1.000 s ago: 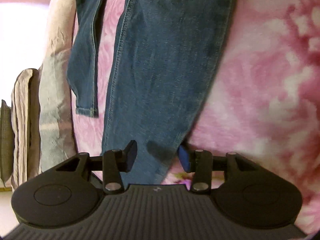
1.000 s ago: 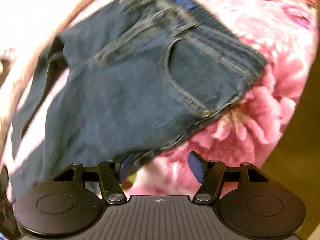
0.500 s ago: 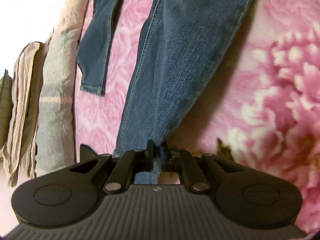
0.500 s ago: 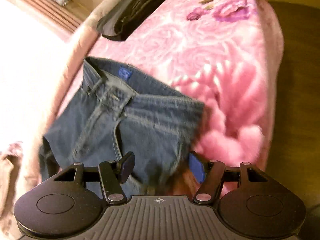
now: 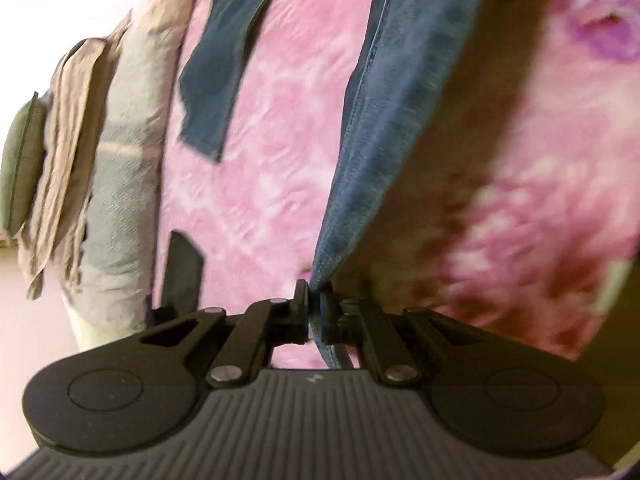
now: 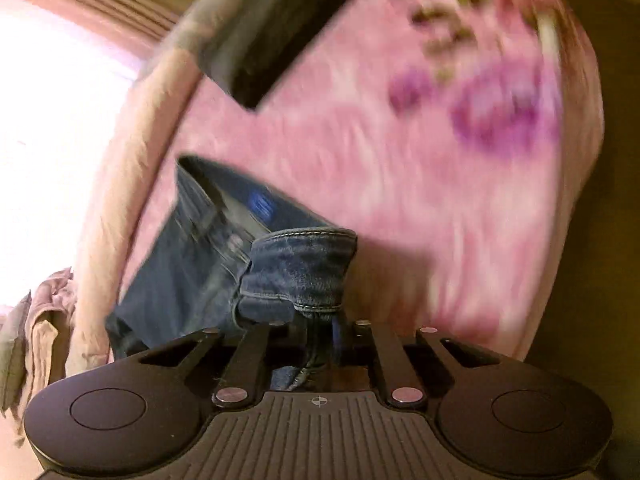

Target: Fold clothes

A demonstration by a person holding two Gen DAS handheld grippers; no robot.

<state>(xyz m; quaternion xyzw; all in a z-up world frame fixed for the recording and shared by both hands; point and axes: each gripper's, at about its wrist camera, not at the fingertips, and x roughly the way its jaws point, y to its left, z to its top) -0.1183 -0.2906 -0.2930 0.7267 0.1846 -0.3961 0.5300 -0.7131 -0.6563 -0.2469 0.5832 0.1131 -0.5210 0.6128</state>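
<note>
the step in hand looks like folding one half of the jeans [image 5: 400, 120] across onto the other, so both ends are needing to travel together: the left gripper [image 5: 314, 304] carrying the leg hem and the right gripper [image 6: 320, 332] carrying the waistband [image 6: 304, 264] at the same height and pace, keeping the denim taut between them so the lifted leg is landing squarely on the other leg [image 5: 224, 80] with seams and hems lined up. lowering before letting go is likely helping more than dropping, since heavy denim tends to slump and twist.

the jeans are lying on the pink floral blanket [image 5: 260, 160] on the bed, with the near leg rising off it toward the left gripper. the left jaws are pressed almost together, pinching the hem edge of that leg. the right jaws are drawn in close too, clamping a bunched fold of the waistband, which is curling up above them. a dark folded garment [image 6: 280, 32] is sitting farther up the bed, well apart.
</note>
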